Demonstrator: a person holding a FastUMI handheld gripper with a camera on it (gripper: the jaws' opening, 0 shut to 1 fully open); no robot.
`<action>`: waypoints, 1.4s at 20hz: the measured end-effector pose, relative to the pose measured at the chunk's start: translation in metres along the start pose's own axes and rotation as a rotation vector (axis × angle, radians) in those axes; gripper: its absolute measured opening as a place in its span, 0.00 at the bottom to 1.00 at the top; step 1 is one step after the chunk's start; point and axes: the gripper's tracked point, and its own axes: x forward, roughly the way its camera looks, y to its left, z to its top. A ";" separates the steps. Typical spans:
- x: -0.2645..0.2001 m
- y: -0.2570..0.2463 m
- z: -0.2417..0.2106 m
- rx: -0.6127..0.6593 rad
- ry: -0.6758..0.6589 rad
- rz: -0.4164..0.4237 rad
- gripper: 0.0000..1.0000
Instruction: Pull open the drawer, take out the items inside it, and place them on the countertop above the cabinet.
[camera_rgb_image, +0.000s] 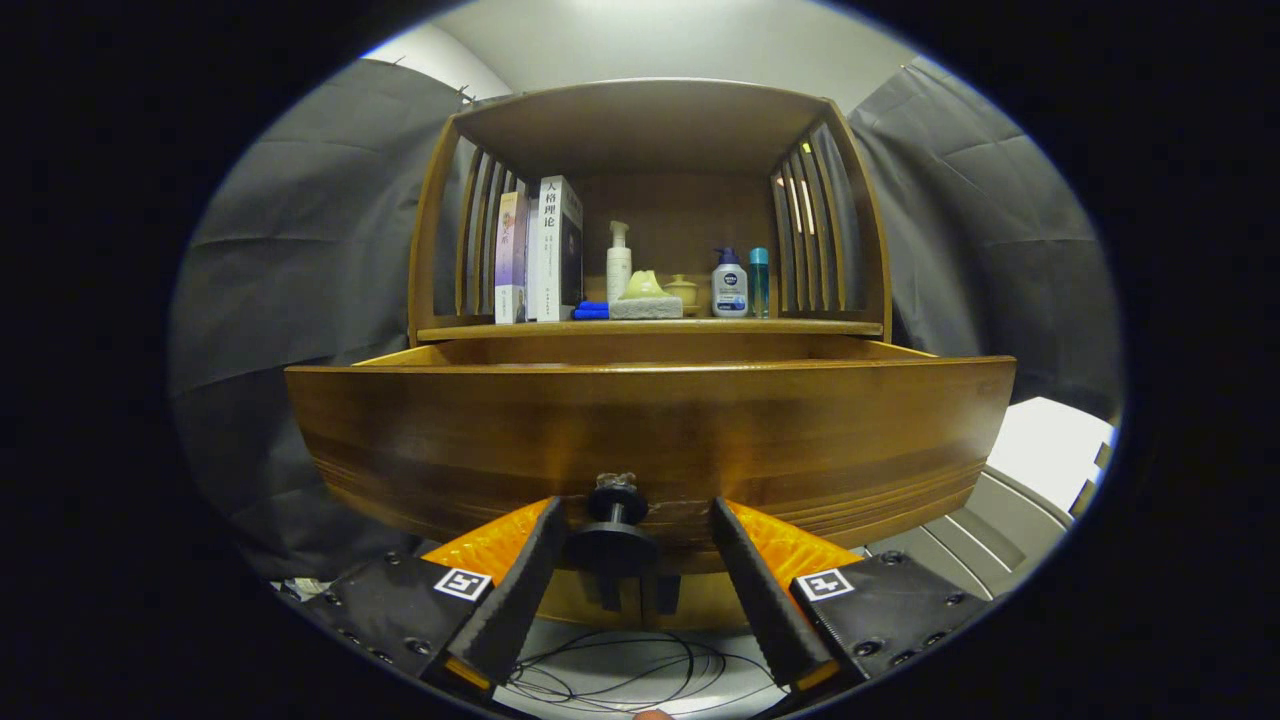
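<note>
The wooden drawer (650, 430) stands pulled out of the cabinet toward me, and its tall front panel hides whatever lies inside. Its dark round knob (613, 540) sits low on the panel, between my fingers. My gripper (636, 508) is open around the knob: the left finger (515, 590) is close beside it, while the right finger (760, 590) stands clearly apart. Above the drawer runs the countertop (800, 327), under a slatted wooden hutch.
On the countertop stand books (540, 250), a white pump bottle (619, 262), a blue item (591, 310), a sponge with a yellowish piece on it (645, 300), a small jar (682, 290), a lotion bottle (729, 285) and a teal bottle (760, 280). Cables (620, 675) lie below the drawer.
</note>
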 end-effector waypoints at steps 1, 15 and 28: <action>0.000 0.000 -0.001 -0.020 0.001 -0.004 0.96; 0.065 -0.001 0.019 -0.001 0.040 -0.003 0.99; 0.122 -0.003 0.029 -0.009 0.021 -0.038 0.99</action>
